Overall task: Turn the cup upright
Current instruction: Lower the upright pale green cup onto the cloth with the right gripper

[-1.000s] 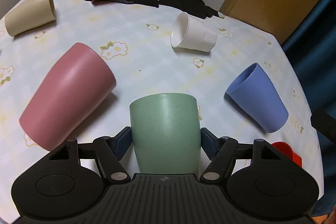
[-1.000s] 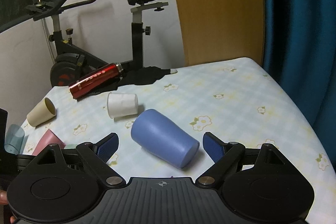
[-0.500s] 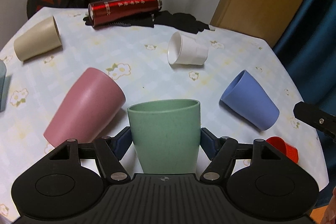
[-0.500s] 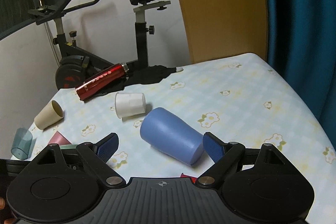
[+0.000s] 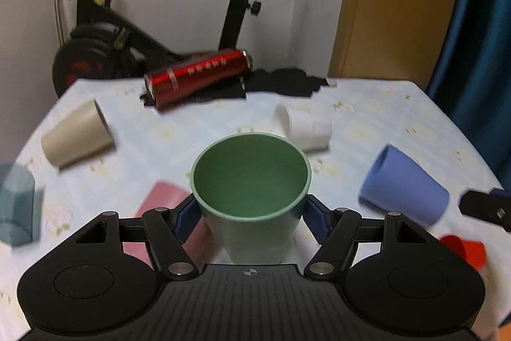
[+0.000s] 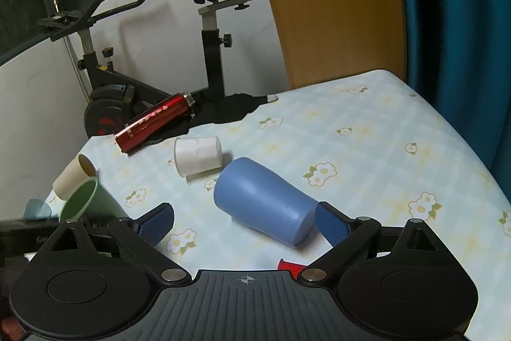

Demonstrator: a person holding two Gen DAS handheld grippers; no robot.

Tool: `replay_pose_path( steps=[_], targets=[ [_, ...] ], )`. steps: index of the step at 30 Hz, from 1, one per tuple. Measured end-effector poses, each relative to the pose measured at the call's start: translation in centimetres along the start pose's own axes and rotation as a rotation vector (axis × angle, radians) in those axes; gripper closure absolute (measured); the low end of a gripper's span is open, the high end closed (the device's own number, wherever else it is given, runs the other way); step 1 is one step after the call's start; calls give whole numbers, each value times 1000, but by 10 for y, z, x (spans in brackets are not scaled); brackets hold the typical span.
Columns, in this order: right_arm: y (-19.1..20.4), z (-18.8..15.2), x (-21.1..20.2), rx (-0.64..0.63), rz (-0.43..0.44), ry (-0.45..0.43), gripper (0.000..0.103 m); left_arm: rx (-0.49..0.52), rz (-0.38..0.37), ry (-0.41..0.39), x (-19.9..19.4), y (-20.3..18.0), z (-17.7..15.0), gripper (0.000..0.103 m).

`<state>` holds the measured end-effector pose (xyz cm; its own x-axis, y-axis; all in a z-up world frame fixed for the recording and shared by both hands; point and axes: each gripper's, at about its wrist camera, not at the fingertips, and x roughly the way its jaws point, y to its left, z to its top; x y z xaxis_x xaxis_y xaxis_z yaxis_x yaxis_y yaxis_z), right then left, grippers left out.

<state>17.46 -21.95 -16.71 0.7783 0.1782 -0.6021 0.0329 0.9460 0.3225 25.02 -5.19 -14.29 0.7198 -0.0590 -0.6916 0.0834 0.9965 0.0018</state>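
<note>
My left gripper (image 5: 250, 213) is shut on a green cup (image 5: 252, 197) and holds it above the table, tilted so its open mouth faces the camera. The green cup also shows at the left of the right wrist view (image 6: 86, 203). My right gripper (image 6: 244, 224) is open and empty, low over the table. A blue cup (image 6: 262, 200) lies on its side between its fingers, its base touching or close to the right fingertip (image 6: 330, 224). The blue cup lies at the right in the left wrist view (image 5: 402, 190).
On the flowered tablecloth (image 6: 367, 149) lie a white cup (image 6: 198, 155), a beige cup (image 5: 76, 135), a pink cup (image 5: 159, 200), a red bottle (image 5: 198, 79) on black cloth, and a small red cup (image 5: 463, 248). A teal translucent cup (image 5: 16, 210) is at the left edge. An exercise bike stands behind.
My left gripper has lifted and tilted the green cup, so its inside now shows. My right gripper has moved closer to the blue cup.
</note>
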Motion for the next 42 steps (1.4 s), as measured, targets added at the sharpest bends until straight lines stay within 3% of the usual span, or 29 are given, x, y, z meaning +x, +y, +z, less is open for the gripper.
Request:
replay_pose_path(
  steps=[9,26,42],
  targets=[
    [-1,0,3,4,-6,7,9,91,60,-49,20,-20,0,31],
    [4,2,-8,-11,-1,-5,9,112,52,102,19,-18,1,28],
    [9,2,-25,-22,0,-18,7,-1,3,211,9,-6,7,14]
  ],
)
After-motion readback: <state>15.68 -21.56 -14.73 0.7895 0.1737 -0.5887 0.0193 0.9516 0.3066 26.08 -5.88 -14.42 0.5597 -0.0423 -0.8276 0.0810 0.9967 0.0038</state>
